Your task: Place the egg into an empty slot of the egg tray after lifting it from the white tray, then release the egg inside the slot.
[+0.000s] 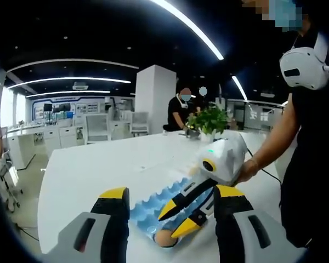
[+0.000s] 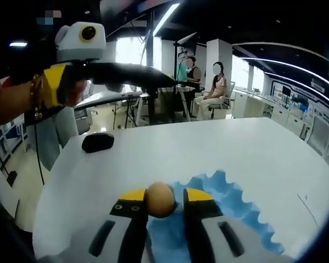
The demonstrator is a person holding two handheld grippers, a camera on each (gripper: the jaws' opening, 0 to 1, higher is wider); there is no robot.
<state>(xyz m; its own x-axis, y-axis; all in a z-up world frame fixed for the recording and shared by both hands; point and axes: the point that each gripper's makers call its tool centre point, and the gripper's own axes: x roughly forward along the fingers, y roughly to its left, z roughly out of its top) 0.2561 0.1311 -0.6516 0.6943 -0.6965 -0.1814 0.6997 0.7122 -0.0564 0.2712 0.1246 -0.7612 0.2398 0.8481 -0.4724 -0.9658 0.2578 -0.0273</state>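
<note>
Two grippers: you hold one in each hand, both above the white worktop [image 2: 252, 148].
Right gripper [image 2: 160, 198]: its yellow-tipped jaws are closed on the egg [image 2: 159, 199], one tip against each side of it.
Egg: light brown, pinched between your right gripper's tips and carried just over the near end of the egg tray [image 2: 230, 205]. In the left gripper view the same egg [image 1: 165, 236] shows at the tips of the right gripper [image 1: 178, 219], low over the tray's near corner. You cannot tell from either view whether it already touches a slot.
Egg tray: blue, with a scalloped edge, lying flat on the worktop [image 1: 88, 175]; in the left gripper view the egg tray [image 1: 153, 205] sits between your left gripper's two jaws, further out.
Left gripper [image 1: 172, 197]: jaws spread wide apart with nothing between them, raised above the worktop and pointing toward the tray. In the right gripper view the left gripper [image 2: 153, 79] hangs high on the left, held by your hand [image 2: 71, 90].
Your right hand [image 1: 245, 171]: wrapped around the back of the right gripper's white body.
Black object [image 2: 97, 141]: small and rounded, resting on the worktop near its far left edge, well apart from the tray.
Potted plant [image 1: 208, 121]: green, standing at the far end of the worktop.
</note>
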